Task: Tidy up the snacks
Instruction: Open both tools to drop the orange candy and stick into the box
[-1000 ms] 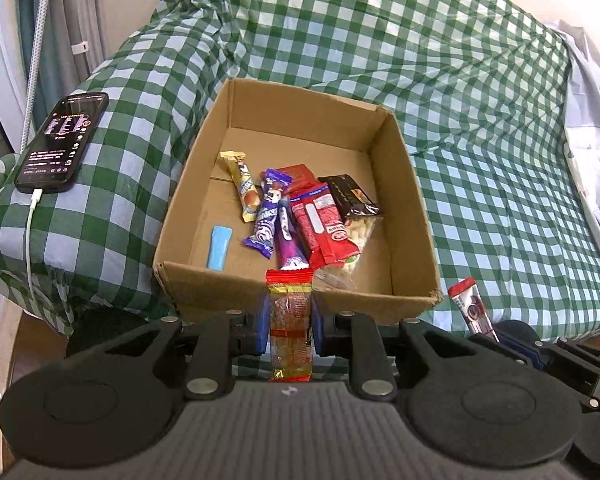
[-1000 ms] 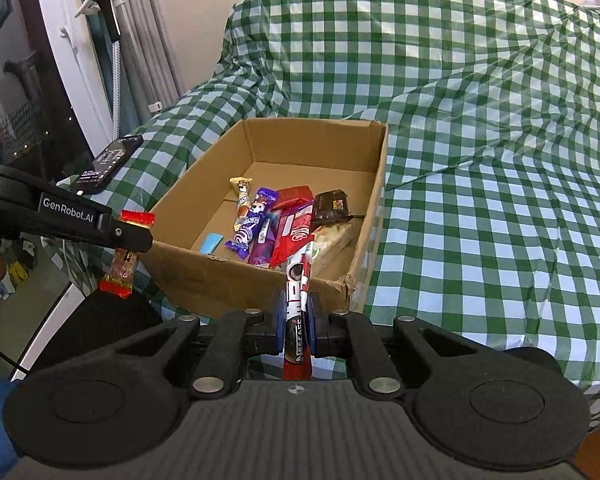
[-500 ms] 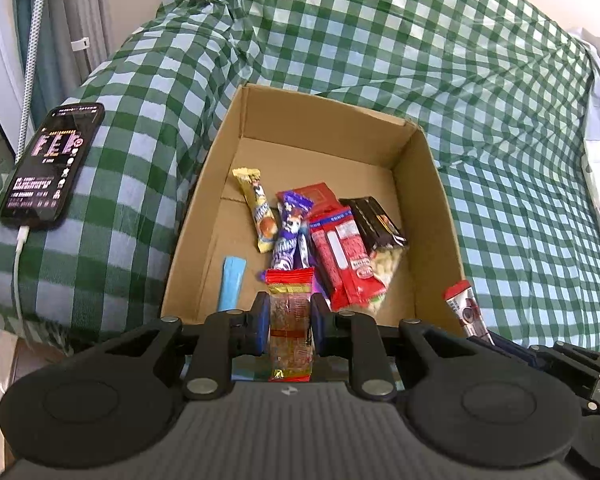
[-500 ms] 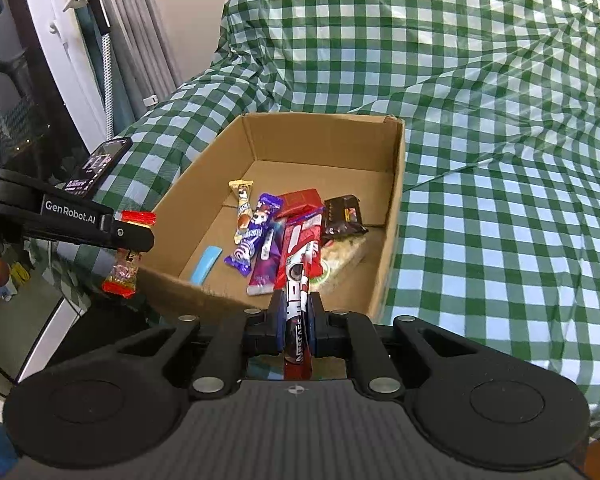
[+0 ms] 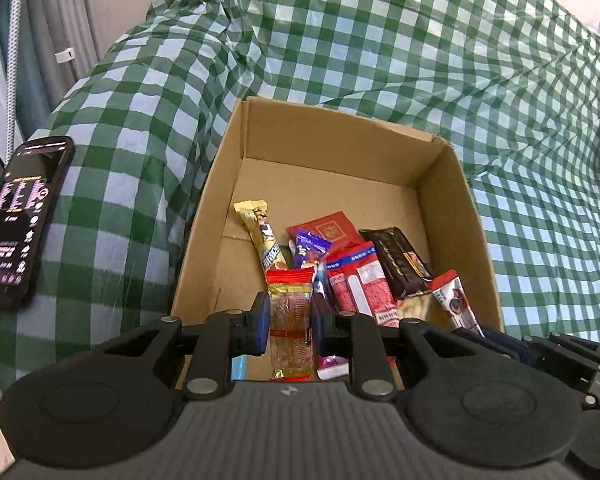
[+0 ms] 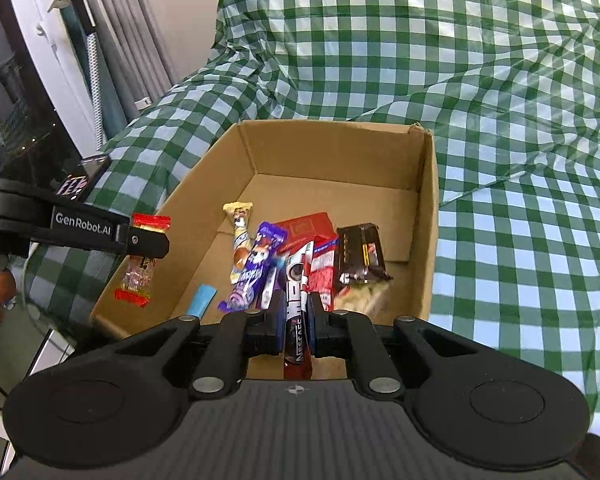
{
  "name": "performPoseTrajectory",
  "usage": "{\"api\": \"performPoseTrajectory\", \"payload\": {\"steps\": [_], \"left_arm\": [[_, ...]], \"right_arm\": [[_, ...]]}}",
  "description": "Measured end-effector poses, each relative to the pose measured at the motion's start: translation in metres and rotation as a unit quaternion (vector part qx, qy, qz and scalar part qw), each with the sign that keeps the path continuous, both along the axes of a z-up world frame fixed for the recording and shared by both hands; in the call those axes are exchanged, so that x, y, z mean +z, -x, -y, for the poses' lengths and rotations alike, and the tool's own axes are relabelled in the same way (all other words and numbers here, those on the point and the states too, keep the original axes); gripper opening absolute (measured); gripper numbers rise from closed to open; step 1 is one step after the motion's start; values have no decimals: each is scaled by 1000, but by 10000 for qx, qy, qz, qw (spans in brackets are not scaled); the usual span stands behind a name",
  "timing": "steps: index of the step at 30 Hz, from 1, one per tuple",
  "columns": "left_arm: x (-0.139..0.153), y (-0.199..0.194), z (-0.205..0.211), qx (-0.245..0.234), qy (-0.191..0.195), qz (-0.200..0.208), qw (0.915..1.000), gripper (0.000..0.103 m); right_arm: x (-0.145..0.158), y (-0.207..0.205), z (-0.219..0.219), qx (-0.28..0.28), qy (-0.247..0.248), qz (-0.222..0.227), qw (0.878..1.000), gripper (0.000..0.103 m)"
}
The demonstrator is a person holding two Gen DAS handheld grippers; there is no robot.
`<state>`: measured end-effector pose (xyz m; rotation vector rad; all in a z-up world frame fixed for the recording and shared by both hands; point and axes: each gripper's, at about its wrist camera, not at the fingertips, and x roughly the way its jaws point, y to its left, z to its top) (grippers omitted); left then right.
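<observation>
Snacks lie heaped in an open cardboard box (image 5: 452, 200) on a bed under a green checked cover (image 5: 380, 40).

From my left wrist view, the left tongs (image 5: 290, 312) are clamped on a clear snack packet with red ends (image 5: 291, 320), held over the box's near edge. A charging phone (image 5: 20, 216) lies left of the box; its screen text is too small to read.

From my right wrist view, the right tongs (image 6: 296, 320) are closed tight on a red Nescafe stick (image 6: 297, 304). The left tool's arm reads "GenRobot.AI". A purple wrapper (image 6: 256, 268) carries lettering I cannot read.

My worry: releasing too early could drop the packet outside the near wall, or the two tools could collide over the box.
</observation>
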<state>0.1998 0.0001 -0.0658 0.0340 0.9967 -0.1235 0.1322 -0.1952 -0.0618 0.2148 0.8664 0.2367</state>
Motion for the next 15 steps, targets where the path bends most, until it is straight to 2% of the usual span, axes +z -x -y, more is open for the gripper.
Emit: {"api": "performPoseTrajectory", "payload": {"steps": [10,12,13,14,15], "left_arm": [[-23,-32,4,3,-157,-166,9997,24],[-25,-36,5,17,-222,-127,9997,30],[-25,-39,5,18,-236,-95,9997,56],[-23,-40,3,16,-213,-34,9998,92],[-20,-40,1,61,-198,70,9998,103]], "right_arm": [[-22,-31,-1,-67,18,-157,9999,11],[-25,-35,0,-83,28,-189,9998,12],[-26,-38,0,-78,31,-197,9998,12],[-27,-40,0,-63,36,-200,9998,13],[-26,-42,0,-45,32,-193,9998,19]]}}
